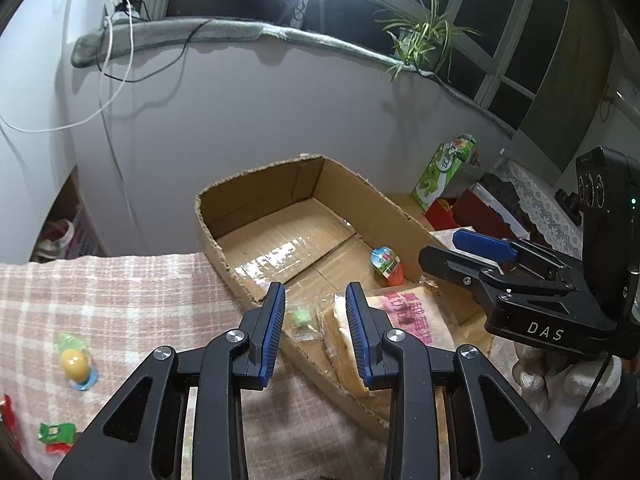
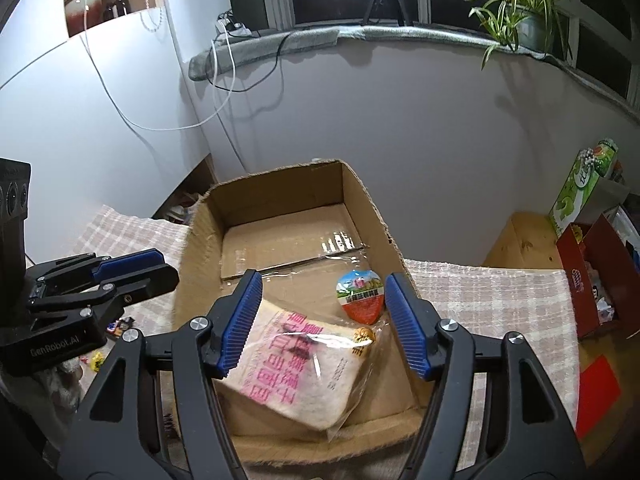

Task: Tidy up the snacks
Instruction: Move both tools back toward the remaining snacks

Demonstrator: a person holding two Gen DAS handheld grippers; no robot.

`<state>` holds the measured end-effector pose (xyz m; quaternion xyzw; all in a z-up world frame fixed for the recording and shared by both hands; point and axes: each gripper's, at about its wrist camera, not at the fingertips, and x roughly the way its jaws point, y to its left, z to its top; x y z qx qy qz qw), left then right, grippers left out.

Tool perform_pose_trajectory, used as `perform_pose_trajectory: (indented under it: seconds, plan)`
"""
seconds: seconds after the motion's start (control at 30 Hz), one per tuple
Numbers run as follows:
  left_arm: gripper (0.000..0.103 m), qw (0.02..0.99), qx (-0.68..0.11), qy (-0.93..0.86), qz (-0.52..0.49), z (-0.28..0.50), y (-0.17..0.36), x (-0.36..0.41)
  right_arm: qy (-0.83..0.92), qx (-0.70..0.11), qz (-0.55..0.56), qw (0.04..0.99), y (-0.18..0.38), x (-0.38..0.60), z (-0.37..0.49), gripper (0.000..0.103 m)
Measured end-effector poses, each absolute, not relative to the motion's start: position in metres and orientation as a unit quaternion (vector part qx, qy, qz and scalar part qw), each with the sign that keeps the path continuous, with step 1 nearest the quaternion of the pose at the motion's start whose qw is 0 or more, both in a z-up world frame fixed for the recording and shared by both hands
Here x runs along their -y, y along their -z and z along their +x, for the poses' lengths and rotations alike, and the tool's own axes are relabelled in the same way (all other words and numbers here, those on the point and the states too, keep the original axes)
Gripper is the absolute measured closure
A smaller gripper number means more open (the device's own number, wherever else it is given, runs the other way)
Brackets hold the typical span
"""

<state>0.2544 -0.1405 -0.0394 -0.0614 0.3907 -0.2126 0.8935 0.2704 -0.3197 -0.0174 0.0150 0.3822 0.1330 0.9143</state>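
An open cardboard box stands on a checked tablecloth. Inside lie a bagged bread slice with pink print, a small jelly cup with a red base and a small clear packet with a green sweet. My left gripper is open and empty above the box's near left wall, over the green sweet. My right gripper is open and empty just above the bread bag; it also shows in the left wrist view.
On the cloth left of the box lie a yellow jelly cup and a green and red wrapper. A green carton and a red box stand to the right. A white wall rises behind.
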Motion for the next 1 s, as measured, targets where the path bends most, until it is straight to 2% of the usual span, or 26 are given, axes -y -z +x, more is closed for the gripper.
perform_pose_trajectory:
  seconds: [0.5, 0.57, 0.67, 1.0]
  plan:
    - [0.073, 0.913, -0.349, 0.193, -0.081, 0.19, 0.0, 0.086, -0.179, -0.351, 0.005, 0.919, -0.016, 0.286, 0.189, 0.036]
    - [0.07, 0.916, -0.344, 0.189, -0.081, 0.179, -0.003, 0.077, -0.191, -0.347, -0.002, 0.918, -0.017, 0.277, 0.172, 0.036]
    - [0.063, 0.921, -0.336, 0.179, -0.083, 0.16, -0.007, 0.058, -0.205, -0.345, -0.016, 0.916, -0.013, 0.266, 0.15, 0.036]
    - [0.063, 0.929, -0.333, 0.12, -0.109, 0.098, 0.006, -0.019, -0.23, -0.363, -0.033, 0.903, 0.018, 0.236, 0.101, 0.036]
